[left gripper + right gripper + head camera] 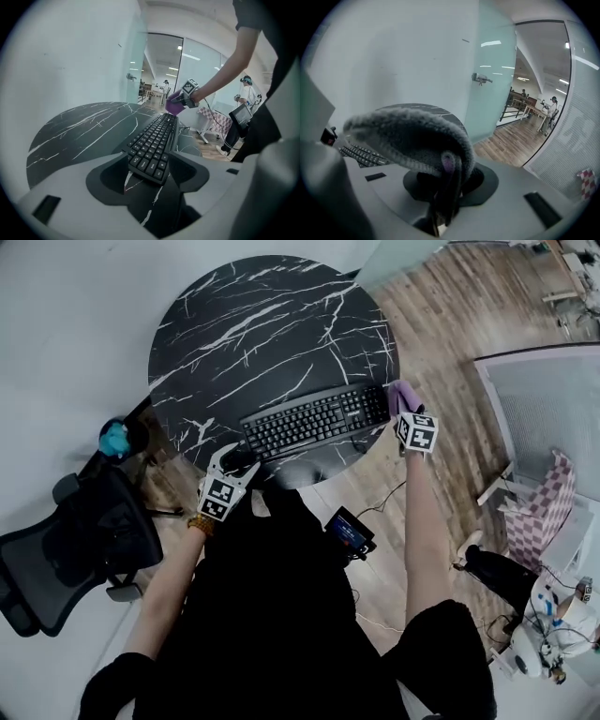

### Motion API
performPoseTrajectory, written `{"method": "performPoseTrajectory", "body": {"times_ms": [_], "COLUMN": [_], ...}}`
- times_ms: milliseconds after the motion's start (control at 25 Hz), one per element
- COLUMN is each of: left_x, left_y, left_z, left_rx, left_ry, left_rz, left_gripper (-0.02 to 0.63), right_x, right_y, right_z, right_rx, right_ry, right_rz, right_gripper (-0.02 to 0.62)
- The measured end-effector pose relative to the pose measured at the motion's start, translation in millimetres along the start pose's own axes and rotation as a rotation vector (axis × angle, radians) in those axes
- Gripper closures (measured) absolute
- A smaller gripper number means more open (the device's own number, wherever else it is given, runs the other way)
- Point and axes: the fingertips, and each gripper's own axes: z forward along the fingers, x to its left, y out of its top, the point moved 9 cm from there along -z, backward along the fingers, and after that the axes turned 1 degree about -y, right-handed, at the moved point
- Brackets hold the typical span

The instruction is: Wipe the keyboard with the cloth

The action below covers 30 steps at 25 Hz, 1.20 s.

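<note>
My left gripper [232, 460], centre-left, gapes wide around the near end of the black plastic keyboard [314, 418]; my right gripper [406, 416] clamps the fuzzy purple cloth [403, 395].

No print is legible, even on the keyboard [314, 420].

Head view looks steeply down; both gripper views (low, close) share the keyboard [314, 420].
</note>
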Motion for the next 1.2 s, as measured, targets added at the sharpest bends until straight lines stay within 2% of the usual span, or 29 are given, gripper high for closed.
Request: {"method": "performPoseTrajectory", "body": {"times_ms": [160, 560, 880, 1080, 1200], "left_x": [8.8, 5.4, -0.4, -3.4, -3.1], "left_y": [-4.3, -12.7, -24.2, -28.7, -30.7], "left_z": [2.7, 19.7, 30.8, 35.5, 36.0], "left_rx": [0.029, 0.097, 0.161, 0.165, 0.153], "left_ry": [-0.018, -0.042, -0.025, -0.009, -0.007], "left_rz": [0.009, 0.106, 0.099, 0.096, 0.09], "left_gripper": [0.342, 0.318, 0.31, 0.307, 0.307], "right_x": [2.0, 28.8, 46.7, 53.7, 58.3], "right_y": [-3.0, -10.2, -21.8, -19.7, -20.6], "right_z": [24.4, 54.4, 59.5, 53.7, 53.8], "right_rx": [0.057, 0.098, 0.122, 0.101, 0.1], "right_ry": [-0.026, 0.03, 0.049, 0.023, 0.005], "right_rz": [0.022, 0.079, 0.181, 0.212, 0.269], "right_gripper": [0.516, 0.515, 0.515, 0.515, 0.515]}}
